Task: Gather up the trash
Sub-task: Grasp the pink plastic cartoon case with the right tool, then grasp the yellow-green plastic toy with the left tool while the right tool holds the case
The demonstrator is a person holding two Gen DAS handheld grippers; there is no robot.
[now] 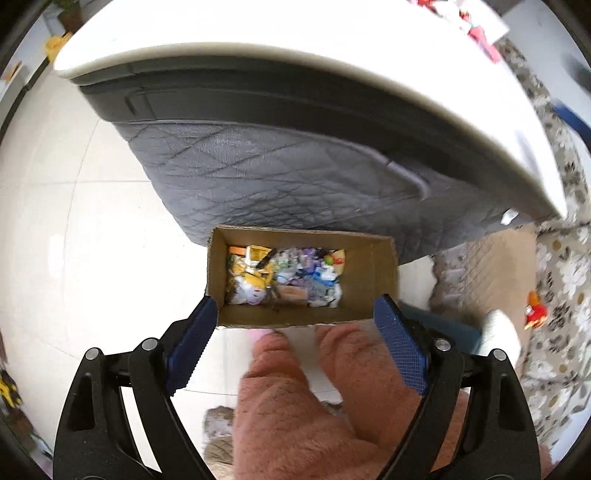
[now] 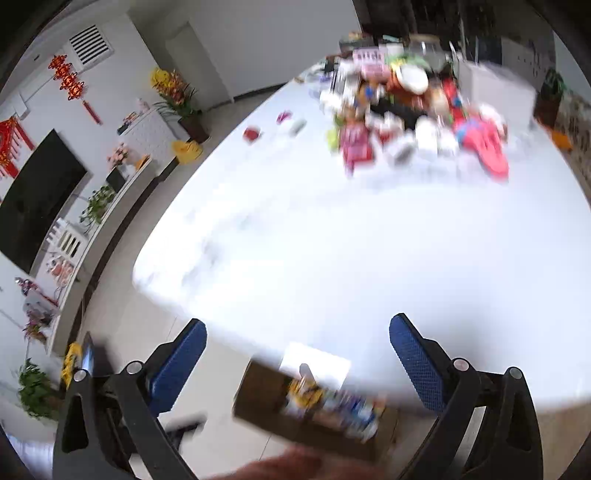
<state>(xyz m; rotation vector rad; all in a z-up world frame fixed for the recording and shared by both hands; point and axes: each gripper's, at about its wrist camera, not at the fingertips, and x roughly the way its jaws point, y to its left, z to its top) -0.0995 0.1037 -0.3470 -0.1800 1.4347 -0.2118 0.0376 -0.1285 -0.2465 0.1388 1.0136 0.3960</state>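
The left gripper [image 1: 295, 321] has its blue-padded fingers spread wide with nothing clamped, above the open brown cardboard box [image 1: 384, 273] of mixed colourful wrappers [image 1: 284, 277], no print legible. The box stands on the pale tiled floor [image 1: 92, 221], near the white table [image 1: 258, 33]. The right gripper [image 2: 297, 354] fingers are likewise apart and empty over the blurred tabletop, with assorted packaging [image 2: 406, 110] at its far right

Brown box [image 1: 384, 273], grey quilted chair [image 1: 258, 166], white table [image 2: 369, 251].

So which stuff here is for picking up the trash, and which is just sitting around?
For the job:
- brown cardboard box on the floor, holding colourful crumpled wrappers
- pile of bright packets and litter on the white table
- left tool and right tool, both open and empty

Just lying about:
- grey quilted chair
- black television
- yellow flowers in a pot
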